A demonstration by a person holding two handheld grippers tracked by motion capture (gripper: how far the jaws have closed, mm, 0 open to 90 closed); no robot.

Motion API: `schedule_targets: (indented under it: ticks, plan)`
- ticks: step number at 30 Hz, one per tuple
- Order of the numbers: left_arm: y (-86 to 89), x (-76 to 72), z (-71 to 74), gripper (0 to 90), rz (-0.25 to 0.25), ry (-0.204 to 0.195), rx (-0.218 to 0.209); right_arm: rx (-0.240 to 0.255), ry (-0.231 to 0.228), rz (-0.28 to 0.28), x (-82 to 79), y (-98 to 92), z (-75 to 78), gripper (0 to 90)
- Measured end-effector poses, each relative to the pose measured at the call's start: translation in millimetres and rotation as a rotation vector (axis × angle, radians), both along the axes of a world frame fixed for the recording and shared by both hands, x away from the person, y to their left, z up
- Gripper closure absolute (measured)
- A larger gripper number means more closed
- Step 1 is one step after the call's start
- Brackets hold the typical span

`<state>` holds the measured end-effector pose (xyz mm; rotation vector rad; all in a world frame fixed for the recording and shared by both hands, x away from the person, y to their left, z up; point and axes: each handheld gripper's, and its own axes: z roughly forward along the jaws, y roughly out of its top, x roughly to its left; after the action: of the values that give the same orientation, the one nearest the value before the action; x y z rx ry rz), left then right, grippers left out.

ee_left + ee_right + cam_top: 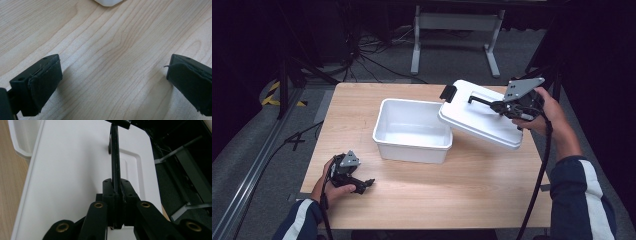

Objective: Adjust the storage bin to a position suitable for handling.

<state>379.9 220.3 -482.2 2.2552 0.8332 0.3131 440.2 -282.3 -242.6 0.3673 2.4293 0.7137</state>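
A white plastic box stands open in the middle of the wooden table. Its white lid hangs tilted to the right of the box, its lower left edge over the box's right rim. My right gripper is shut on the lid's thin black handle, which runs up between its jaws; the lid spreads white beneath them. A black latch shows at the lid's far left corner. My left gripper rests low at the table's front left, open, with bare wood between its pads.
A corner of the white box shows at the top of the left gripper view. Beyond the table's far edge lie a dark floor, cables and a grey metal stand. A rail runs along the floor at the left.
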Motion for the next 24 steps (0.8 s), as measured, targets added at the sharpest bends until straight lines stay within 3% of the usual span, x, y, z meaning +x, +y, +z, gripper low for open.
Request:
schedule_targets:
  ticks: [10, 24]
  plan:
    - [0.2, 0.1, 0.2, 0.6, -0.002, 0.0, 0.004, 0.023, 0.004, -0.053, -3.9, -30.6, -7.8, 84.8]
    - [0.2, 0.1, 0.2, 0.6, -0.003, 0.0, 0.004, 0.021, 0.054, -0.121, 1.8, -56.5, -40.2, 84.8]
